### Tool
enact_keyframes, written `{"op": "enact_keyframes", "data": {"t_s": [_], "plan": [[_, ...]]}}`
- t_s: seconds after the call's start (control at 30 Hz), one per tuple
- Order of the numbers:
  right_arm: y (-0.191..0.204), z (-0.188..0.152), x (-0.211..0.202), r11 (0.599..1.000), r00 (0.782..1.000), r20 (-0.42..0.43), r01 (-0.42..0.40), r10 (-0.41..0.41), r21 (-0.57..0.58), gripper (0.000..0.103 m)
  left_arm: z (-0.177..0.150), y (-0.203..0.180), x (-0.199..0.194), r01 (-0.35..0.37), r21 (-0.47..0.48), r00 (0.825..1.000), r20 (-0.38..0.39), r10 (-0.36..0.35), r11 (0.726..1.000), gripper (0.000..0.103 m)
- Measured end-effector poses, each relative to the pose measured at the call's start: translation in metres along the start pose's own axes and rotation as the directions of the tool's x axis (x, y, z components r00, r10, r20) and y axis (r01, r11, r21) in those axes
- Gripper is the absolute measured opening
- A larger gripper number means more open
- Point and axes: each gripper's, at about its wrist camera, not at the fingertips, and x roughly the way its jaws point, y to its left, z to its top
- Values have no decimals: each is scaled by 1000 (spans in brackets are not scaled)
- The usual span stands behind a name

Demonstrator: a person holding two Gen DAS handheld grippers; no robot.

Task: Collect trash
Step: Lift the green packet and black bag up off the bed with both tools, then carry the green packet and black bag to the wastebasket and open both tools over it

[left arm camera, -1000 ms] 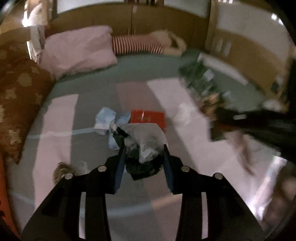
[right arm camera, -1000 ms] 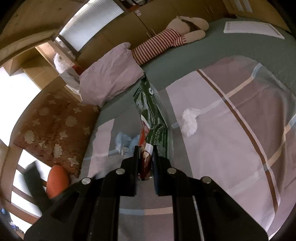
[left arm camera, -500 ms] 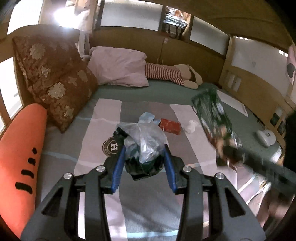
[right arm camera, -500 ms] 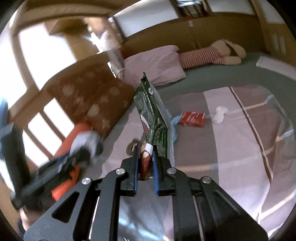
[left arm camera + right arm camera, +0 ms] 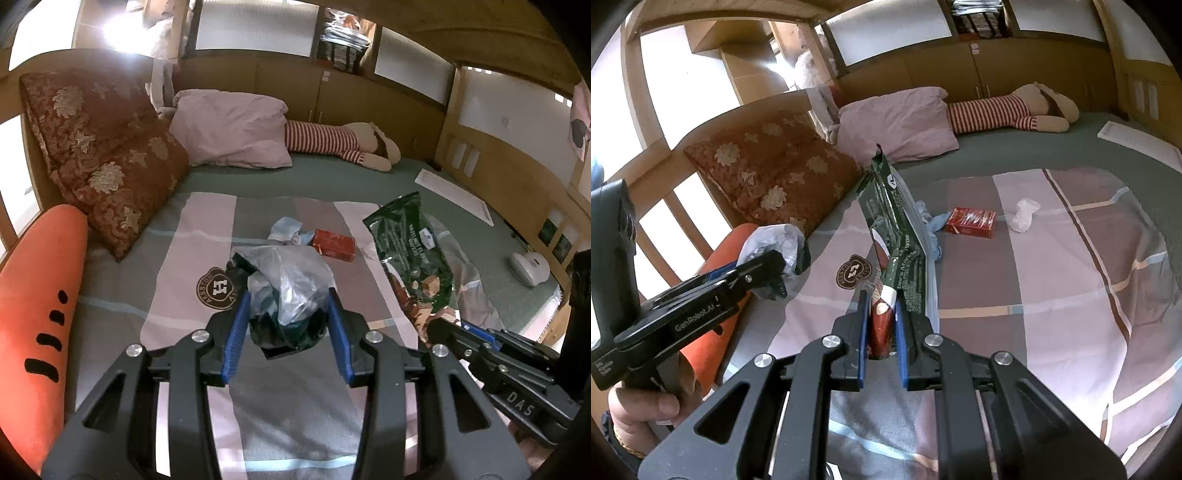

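Note:
My left gripper is shut on a crumpled wad of clear and dark plastic bag, held above the bed; the same wad shows at the left of the right wrist view. A green snack bag stands upright in my right gripper, which is shut on its lower end; the snack bag appears at the right in the left wrist view. On the striped blanket lie a red box, a white crumpled tissue and a light blue wad.
An orange carrot cushion lies along the bed's left side beside a brown floral pillow. A pink pillow and a striped plush toy rest at the headboard. A white flat board and a white device lie at right.
Both grippers pulled back and up from the blanket with their loads over the first half second, so more of the bed shows. Since then they have held still.

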Motion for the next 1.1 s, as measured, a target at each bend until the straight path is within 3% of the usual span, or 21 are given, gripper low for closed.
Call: {"op": "enact_keyframes", "data": {"t_s": [0.43,0.5,0.6,0.7,0.8,0.9,0.97,1.03,1.07,1.1], "plan": [[-5,2,-4,1000,1000,18,-2,2,10,14,-1,-5,7,17,19,1000,-21,-16,1000,42],[-9,3,-17,1000,999,45,-2,1,18,14,-3,-7,9,29,22,999,-24,-28,999,42],[-18,-2,-70,1000,990,139,-15,11,27,14,-5,-13,9,54,44,998,-24,-53,998,42],[-39,-31,-131,997,980,187,67,-71,26,14,-11,-25,9,95,81,995,-37,-92,992,42],[-76,-72,-184,976,964,155,206,-214,69,14,-18,-42,5,150,132,988,-45,-145,980,42],[-121,-116,-230,928,931,87,338,-354,154,14,-27,-65,-1,218,179,976,-61,-211,959,42],[-152,-148,-255,884,903,33,412,-429,220,15,-34,-89,-6,306,204,951,-101,-291,930,42],[-177,-172,-260,848,884,-63,462,-462,258,43,-43,-120,-14,379,235,925,-138,-355,895,42],[-189,-183,-262,826,870,-100,490,-482,279,62,-49,-140,-19,416,256,909,-160,-386,873,42],[-197,-189,-268,805,856,-105,512,-506,299,64,-56,-161,-25,459,276,888,-187,-421,845,42]]}}
